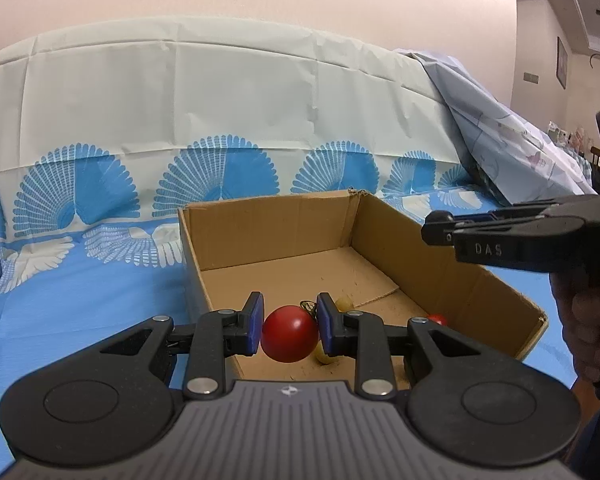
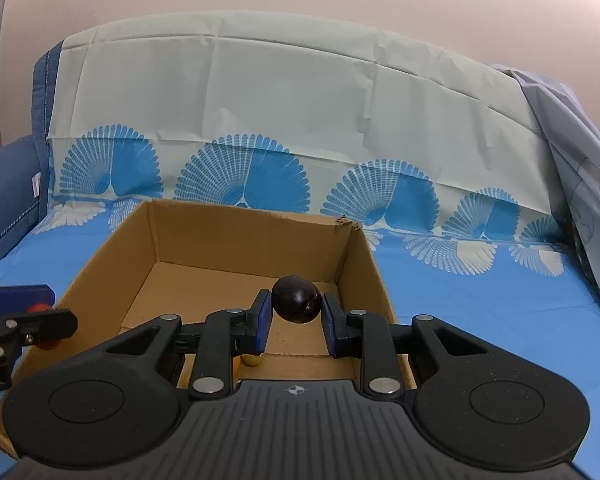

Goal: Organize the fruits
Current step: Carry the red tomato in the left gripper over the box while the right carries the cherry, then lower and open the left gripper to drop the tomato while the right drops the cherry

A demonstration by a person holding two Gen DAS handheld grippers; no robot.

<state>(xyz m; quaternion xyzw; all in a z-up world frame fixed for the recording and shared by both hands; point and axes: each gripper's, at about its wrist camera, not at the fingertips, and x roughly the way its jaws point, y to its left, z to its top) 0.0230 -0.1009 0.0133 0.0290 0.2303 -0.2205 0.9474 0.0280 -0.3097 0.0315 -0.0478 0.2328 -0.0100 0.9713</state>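
An open cardboard box [image 1: 440, 268] sits on the blue cloth; it also shows in the right wrist view [image 2: 364, 276]. My left gripper [image 1: 290, 326] is shut on a red tomato [image 1: 290, 334] held over the box's near left corner. My right gripper [image 2: 296, 316] is shut on a dark purple round fruit [image 2: 297, 299] held above the box's inside. Pale yellow small fruits [image 1: 344, 303] and a small red one [image 1: 438, 319] lie on the box floor. One yellow fruit [image 2: 254, 359] shows under my right gripper. The right gripper also shows in the left wrist view [image 1: 436, 226].
A cloth with blue fan patterns [image 1: 180, 160] drapes the backrest and seat. A light blue patterned cloth [image 1: 512, 140] is heaped at the right. A dark blue cushion edge [image 2: 4, 200] is at the left. A hand [image 1: 592, 328] holds the right gripper.
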